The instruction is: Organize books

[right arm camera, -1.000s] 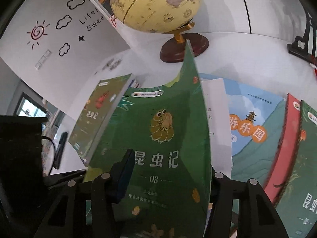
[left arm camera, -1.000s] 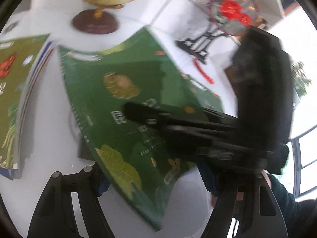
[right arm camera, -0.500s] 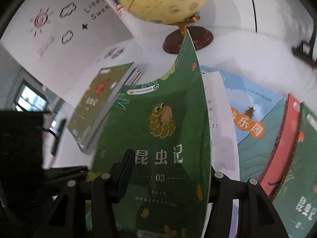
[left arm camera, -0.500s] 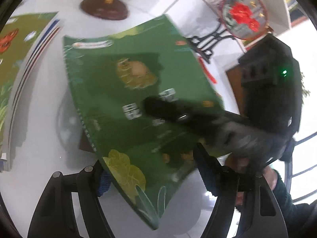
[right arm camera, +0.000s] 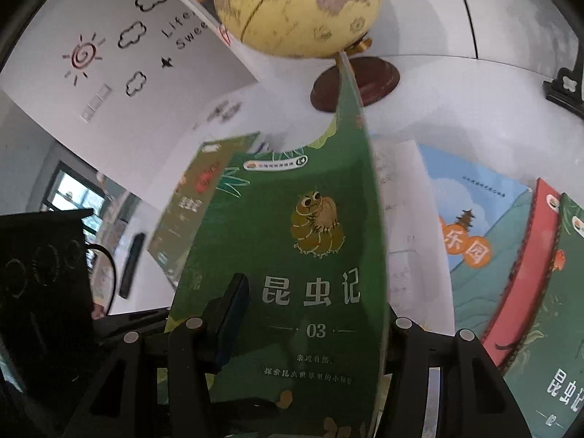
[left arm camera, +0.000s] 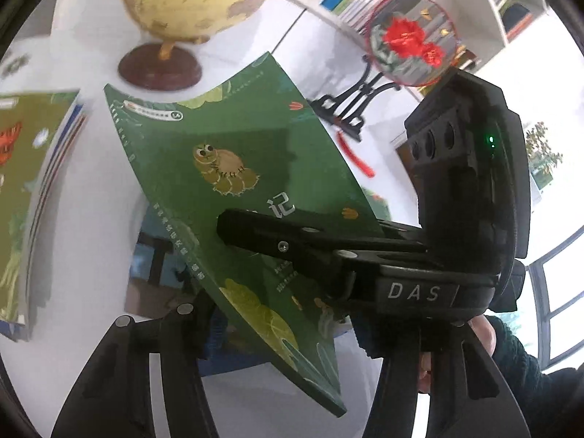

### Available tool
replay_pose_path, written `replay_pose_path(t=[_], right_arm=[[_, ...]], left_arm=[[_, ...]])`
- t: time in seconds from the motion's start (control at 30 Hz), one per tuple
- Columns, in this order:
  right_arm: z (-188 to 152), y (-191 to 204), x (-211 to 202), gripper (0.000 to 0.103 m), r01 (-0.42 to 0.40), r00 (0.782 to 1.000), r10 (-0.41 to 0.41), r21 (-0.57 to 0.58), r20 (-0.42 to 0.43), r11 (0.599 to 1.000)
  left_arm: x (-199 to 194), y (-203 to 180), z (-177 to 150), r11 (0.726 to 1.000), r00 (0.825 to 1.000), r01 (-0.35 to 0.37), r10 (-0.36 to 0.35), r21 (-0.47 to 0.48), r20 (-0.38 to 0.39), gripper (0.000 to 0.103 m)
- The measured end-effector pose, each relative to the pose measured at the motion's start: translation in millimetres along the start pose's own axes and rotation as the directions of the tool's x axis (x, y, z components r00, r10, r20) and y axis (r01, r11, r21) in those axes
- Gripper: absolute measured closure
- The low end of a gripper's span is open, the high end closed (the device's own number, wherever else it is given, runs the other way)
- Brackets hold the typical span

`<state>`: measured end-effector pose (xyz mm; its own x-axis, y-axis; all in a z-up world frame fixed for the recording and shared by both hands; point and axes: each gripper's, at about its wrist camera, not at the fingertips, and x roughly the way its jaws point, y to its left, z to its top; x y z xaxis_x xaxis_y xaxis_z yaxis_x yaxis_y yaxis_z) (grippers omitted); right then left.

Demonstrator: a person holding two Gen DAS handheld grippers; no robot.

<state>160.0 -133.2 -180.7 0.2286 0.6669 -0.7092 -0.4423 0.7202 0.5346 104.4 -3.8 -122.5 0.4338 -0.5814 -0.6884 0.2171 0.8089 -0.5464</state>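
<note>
Risk from my seat: green book is airborne, clamped near its bottom edge by right gripper. Left gripper has been closing around its 6 o'clock corner, contact unclear. Thin hold; book could pivot onto loose books at 3 o'clock.

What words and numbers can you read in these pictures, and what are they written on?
"昆虫记": green book cover.
"03": same cover, under the title.
"DAS": right gripper body, in the left wrist view.
"Life" and "Swee", cut off: white wall with doodles.
"乐园": blue book, orange circles.
"昆虫", cut off: another green book at the right edge.
Small print on the covers and the badge: too small to read.
</note>
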Motion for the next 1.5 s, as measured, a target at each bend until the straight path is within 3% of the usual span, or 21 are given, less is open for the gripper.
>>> replay_pose_path(t=[0.2,0.47,0.57,0.8,0.97,1.17,1.5], right_arm=[[6.8,12.1,-29.2,0.047,0.032,0.999,-0.03,-0.06,0.039,0.998],[15.3,23.4,-76.5,0.048,0.029,0.991,-0.023,-0.048,0.133,0.998],[18.9,38.8,-94.2,0.048,0.069,0.985,-0.055,-0.079,0.165,0.994],[17.9,61.2,-130.9,0.048,0.083,0.973,-0.055,-0.118,0.223,0.99],[28.3,95.2,-147.8,0.048,0.102,0.964,-0.058,-0.159,0.26,0.982],[45.0,145.0,-148.9,0.047,0.077,0.953,-0.023,-0.17,0.301,0.982],[59.1,212.6,-74.6,0.047,0.017,0.954,-0.001,-0.053,0.3,0.998]], left_arm=[[-13.5,-23.4,6.9,0.998,1.0,0.011,-0.012,0.061,0.018,0.051],[-40.4,-60.0,26.0,0.989,0.996,0.038,-0.049,0.142,0.079,0.051],[-49.1,-73.0,28.4,0.984,0.995,0.03,-0.046,0.175,0.091,0.051],[-88.1,-94.5,33.9,0.977,0.986,0.046,-0.079,0.21,0.149,0.051],[-128.4,-103.1,45.7,0.971,0.982,0.007,-0.053,0.241,0.184,0.051],[-181.0,-77.9,57.2,0.971,0.978,-0.003,-0.047,0.24,0.203,0.051],[-220.4,18.6,71.0,0.969,0.994,0.017,-0.044,0.247,0.102,0.051]])
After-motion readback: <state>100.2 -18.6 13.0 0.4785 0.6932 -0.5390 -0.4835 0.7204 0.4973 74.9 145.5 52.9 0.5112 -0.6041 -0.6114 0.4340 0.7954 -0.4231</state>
